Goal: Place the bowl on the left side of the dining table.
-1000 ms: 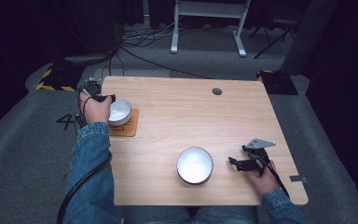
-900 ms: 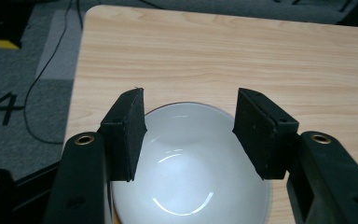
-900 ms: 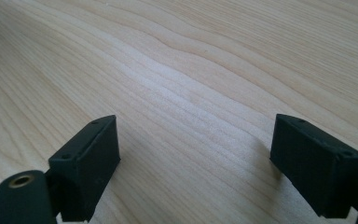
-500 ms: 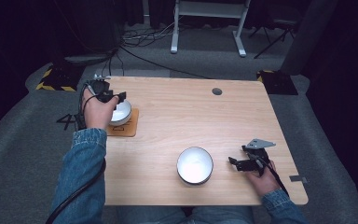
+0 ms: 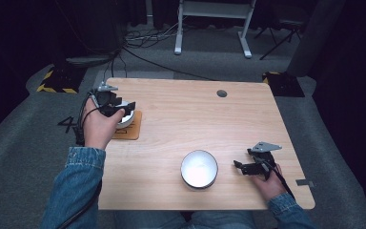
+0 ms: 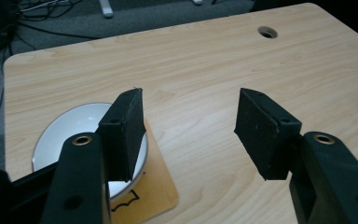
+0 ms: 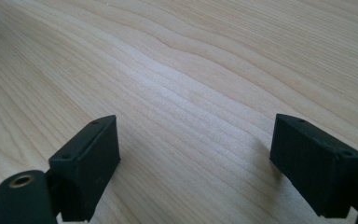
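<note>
A small white bowl (image 5: 127, 119) sits on a brown coaster (image 5: 130, 132) at the table's left edge. My left gripper (image 5: 125, 106) hovers over that bowl, open, with nothing between its jaws. In the left gripper view the bowl (image 6: 72, 128) and coaster (image 6: 157, 185) lie below and behind the left jaw, and my left gripper (image 6: 191, 100) frames bare wood. A larger white bowl (image 5: 199, 168) stands near the front middle. To its right, my right gripper (image 5: 238, 167) rests low on the table, open and empty. In its own view my right gripper (image 7: 196, 135) has bare wood between its jaws.
The wooden table (image 5: 181, 119) has a round cable hole (image 5: 221, 93) at the far right, which is also in the left gripper view (image 6: 267, 31). Grey carpet, cables and desk legs (image 5: 212, 26) lie beyond the far edge. A cable trails from each gripper.
The left hand has lifted and shifted a little to the right above the small bowl, which stays on its coaster. The right hand has not moved.
</note>
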Demonstrator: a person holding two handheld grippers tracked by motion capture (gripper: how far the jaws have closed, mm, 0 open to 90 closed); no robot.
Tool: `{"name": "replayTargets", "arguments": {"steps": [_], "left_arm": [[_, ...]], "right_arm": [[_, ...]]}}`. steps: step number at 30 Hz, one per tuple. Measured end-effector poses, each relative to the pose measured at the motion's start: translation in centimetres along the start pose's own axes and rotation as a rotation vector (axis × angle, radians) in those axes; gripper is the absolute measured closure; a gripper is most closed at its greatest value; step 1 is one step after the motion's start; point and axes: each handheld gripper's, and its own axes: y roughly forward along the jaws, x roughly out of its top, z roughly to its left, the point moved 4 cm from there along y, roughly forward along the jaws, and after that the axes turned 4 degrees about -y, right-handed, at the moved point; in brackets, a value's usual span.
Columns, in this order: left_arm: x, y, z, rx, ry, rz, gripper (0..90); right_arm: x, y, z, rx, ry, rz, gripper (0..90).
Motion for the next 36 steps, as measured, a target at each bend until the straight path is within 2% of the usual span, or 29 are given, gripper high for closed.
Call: {"name": "replayTargets", "arguments": {"steps": [3,6,9,19,24,27,32,36], "left_arm": [[-0.4,-0.5,-0.9,-0.022,0.028,0.007,42.4],[-0.8,-0.7,-1.9,-0.024,0.070,0.021,42.1],[-1.4,-1.1,-2.9,-0.052,0.103,0.037,42.1],[-3.2,-2.2,-6.2,-0.150,0.172,0.069,41.8],[-4.2,-2.6,-6.8,-0.168,0.200,0.080,41.8],[-5.0,-2.7,-7.2,-0.195,0.214,0.091,41.8],[-6.2,-2.8,-7.4,-0.211,0.218,0.087,41.7],[-7.1,-3.0,-7.3,-0.229,0.205,0.075,41.6]], "right_arm": [[0.0,0.0,0.0,0.000,-0.001,0.000,15.6],[0.0,0.0,0.0,0.000,-0.001,0.000,15.6],[0.0,0.0,0.0,0.000,0.000,0.000,15.6],[0.0,0.0,0.0,0.000,0.000,0.000,15.6],[0.0,0.0,0.0,0.000,-0.001,0.000,15.7],[0.0,0.0,0.0,0.000,-0.001,0.000,15.7],[0.0,0.0,0.0,0.000,-0.001,0.000,15.6],[0.0,0.0,0.0,0.000,-0.001,0.000,15.6]]}}
